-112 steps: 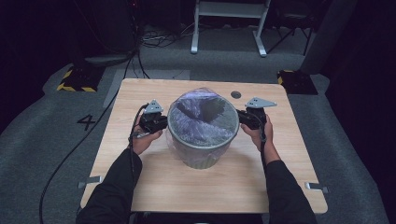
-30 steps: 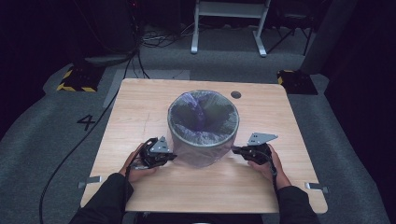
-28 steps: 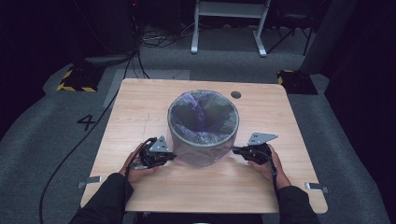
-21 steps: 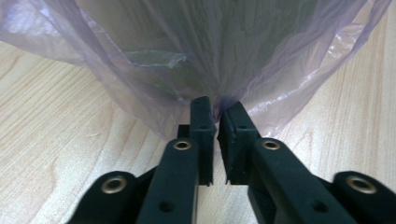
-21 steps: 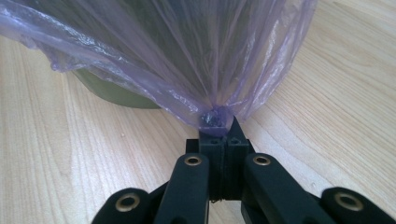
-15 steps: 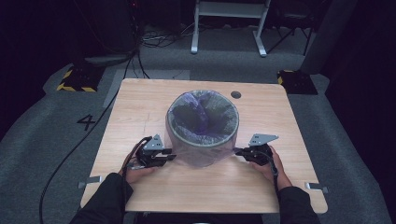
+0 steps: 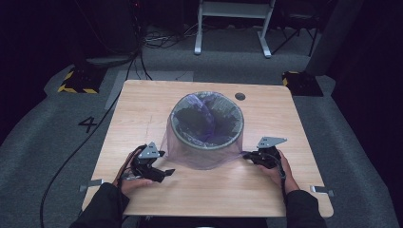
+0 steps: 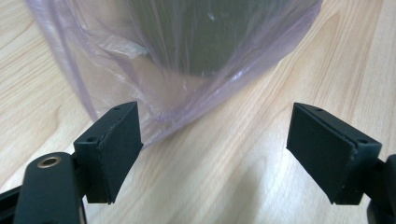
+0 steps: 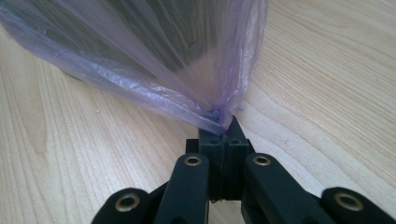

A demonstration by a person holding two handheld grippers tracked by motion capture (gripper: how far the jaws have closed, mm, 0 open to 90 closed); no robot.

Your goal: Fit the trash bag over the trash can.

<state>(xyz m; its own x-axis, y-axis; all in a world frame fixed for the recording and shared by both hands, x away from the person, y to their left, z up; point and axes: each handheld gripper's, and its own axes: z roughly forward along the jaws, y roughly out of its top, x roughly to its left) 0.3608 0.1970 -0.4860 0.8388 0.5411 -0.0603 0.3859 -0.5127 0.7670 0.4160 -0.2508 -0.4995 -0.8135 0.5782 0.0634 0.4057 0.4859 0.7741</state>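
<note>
A: Item: purple bag (image 7: 199, 156), over bin (image 7: 207, 124), mid tabletop (image 7: 142, 109)?
B: Yes. Right gripper (image 7: 248, 155): jaws clamped on bag's hem. Left gripper (image 7: 167, 172): jaws just opened, nothing between, bag just beside.

A light wooden tabletop (image 7: 142, 109) with a small dark round hole (image 7: 240, 96) near its far edge carries a round bin (image 7: 207, 124), standing upright near the middle, draped in a thin purple bag (image 7: 177, 147).
</note>
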